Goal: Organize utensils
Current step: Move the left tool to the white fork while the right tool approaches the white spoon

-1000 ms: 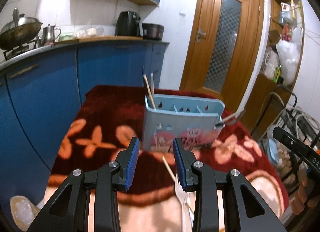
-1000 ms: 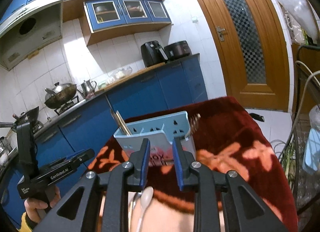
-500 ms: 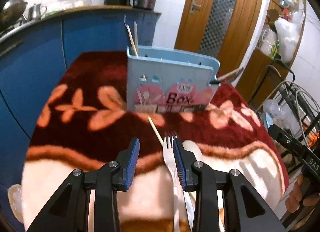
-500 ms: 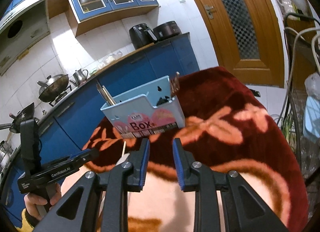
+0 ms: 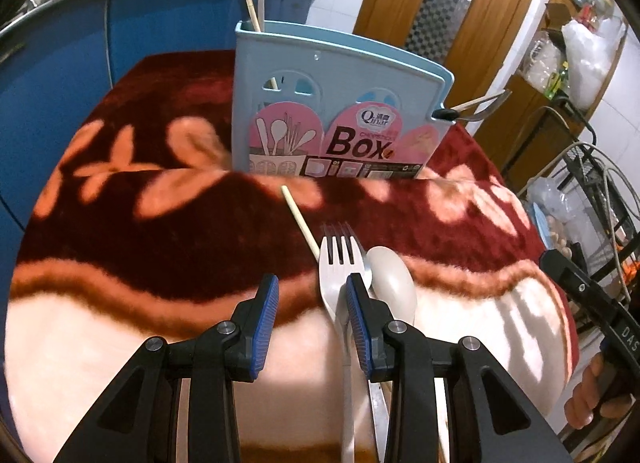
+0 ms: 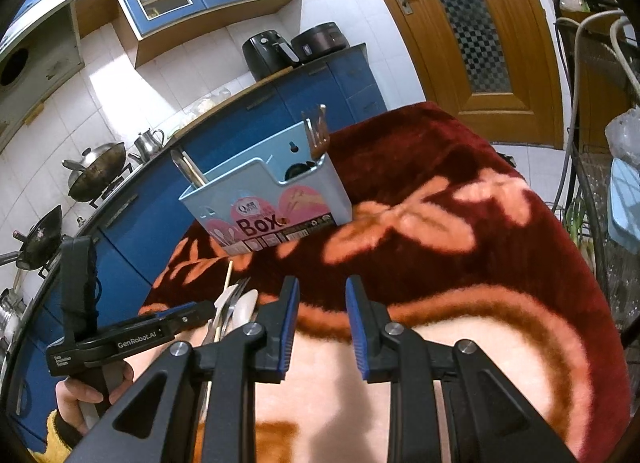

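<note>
A light blue utensil box [image 5: 340, 103] [image 6: 272, 199] stands on the red flowered cloth [image 5: 160, 231]. Chopsticks [image 5: 252, 11] stick up from its left end and a fork [image 6: 316, 135] from its right end. In front of it on the cloth lie a loose chopstick [image 5: 300, 223], a white fork [image 5: 340, 259] and a pale spoon [image 5: 392, 283]. My left gripper [image 5: 312, 303] hangs open over them, its right finger just above the fork's neck, nothing gripped. My right gripper [image 6: 322, 303] is open over bare cloth to the right of those utensils [image 6: 236, 307].
Blue kitchen cabinets [image 6: 320, 95] run behind the table, with woks [image 6: 96, 171] on a stove at the left. A wooden door [image 6: 472, 23] is at the back right. A wire rack with hoses [image 6: 600, 143] stands close to the table's right side.
Both grippers have sunk and tipped downward toward the cloth. The box now sits higher in both views, and the fork and spoon have come up between the left fingers. Jaw gaps are unchanged.
</note>
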Demonstrator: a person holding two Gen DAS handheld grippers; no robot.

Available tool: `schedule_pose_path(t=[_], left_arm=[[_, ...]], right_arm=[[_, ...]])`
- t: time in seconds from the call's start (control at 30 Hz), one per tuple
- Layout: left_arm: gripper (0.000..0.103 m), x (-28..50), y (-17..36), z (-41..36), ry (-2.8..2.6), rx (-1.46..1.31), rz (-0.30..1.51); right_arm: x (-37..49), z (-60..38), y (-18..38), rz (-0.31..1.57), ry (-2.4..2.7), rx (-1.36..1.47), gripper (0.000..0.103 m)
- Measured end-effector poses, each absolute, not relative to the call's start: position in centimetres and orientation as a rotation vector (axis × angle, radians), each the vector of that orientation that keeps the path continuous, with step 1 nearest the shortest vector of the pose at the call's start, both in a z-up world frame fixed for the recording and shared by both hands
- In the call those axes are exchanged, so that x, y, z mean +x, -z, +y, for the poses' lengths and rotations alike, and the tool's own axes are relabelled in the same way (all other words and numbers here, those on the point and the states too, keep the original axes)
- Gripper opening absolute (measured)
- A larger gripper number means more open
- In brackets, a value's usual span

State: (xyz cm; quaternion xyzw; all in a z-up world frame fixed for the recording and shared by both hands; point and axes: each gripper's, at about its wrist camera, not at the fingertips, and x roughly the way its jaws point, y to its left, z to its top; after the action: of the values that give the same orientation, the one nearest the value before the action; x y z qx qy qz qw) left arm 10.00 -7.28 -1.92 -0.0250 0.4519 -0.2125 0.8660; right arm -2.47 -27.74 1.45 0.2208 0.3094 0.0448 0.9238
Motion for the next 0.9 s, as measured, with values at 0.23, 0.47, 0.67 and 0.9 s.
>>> schedule_pose_path(t=[0.23, 0.47, 0.67, 0.9], left_arm=[[0.036, 10.1, 2.3, -7.7, 0.503, -0.072, 0.987], [0.023, 9.8, 2.7, -7.9, 0.516, -0.086, 0.986], [0.023, 9.3, 2.1, -7.1, 0.518, -0.101, 0.956], [0.023, 9.5, 2.4, -5.9, 0.479, -0.1, 0.976]], right_arm=[[-2.3, -27.7, -1.1, 0.647, -0.094, 0.458, 0.027], [-2.3, -27.8, -1.1, 0.65, -0.094, 0.458, 0.027], [-2.3, -27.5, -1.0, 0.657, -0.103, 0.45, 0.027], [-1.8, -25.9, -1.3, 0.678, -0.127, 0.412, 0.027]])
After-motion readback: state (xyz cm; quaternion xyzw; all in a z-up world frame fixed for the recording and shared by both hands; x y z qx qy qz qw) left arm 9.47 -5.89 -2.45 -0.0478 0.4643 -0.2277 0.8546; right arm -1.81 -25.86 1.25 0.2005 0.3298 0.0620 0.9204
